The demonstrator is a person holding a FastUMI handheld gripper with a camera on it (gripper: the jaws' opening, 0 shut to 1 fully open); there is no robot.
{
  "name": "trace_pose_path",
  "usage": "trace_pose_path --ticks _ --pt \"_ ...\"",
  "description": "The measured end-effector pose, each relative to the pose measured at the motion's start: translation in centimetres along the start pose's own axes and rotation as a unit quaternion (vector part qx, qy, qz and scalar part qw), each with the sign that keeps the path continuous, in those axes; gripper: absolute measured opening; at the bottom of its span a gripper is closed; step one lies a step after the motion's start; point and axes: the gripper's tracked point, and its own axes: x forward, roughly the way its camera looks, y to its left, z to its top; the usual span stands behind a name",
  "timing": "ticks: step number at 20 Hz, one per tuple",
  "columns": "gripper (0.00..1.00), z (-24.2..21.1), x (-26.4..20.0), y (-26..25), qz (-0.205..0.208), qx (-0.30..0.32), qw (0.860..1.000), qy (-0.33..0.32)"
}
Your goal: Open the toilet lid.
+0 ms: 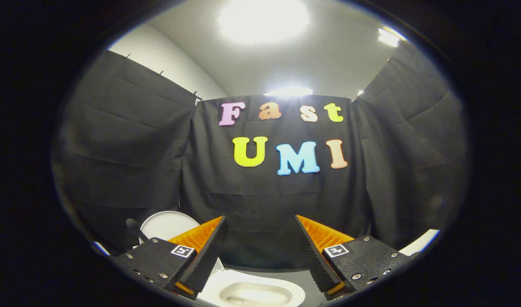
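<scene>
Your gripper (260,224) is released: its two fingers stand wide apart at the bottom of the frame, with nothing between them and neither one touching anything. The toilet (260,294) sits at the bottom centre of the frame, low between the fingers and below their tips; you can see its white bowl and the rim around it. The toilet lid (166,225) is raised: it stands upright at the lower left of the frame, behind the left finger, which covers its right part. A dark rounded object rises just left of the lid; what it is cannot be told. Black cloth (260,200) hangs across the middle of the frame, behind the toilet, and on both sides. The ceiling (286,68) fills the upper centre, with bright lights (263,19) at the top.
</scene>
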Motion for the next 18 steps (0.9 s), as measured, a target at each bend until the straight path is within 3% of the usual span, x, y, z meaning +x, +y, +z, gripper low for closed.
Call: trace_pose_path --ticks 5,11,18 --pt "0.95 -1.7 -1.7 -5.2 -0.015 0.015 1.0 0.012" --pt "0.94 -5.0 -3.2 -7.7 -0.016 0.052 0.998 0.027" --pt "0.94 -5.3 -3.6 -8.7 -0.019 0.056 0.998 0.031"
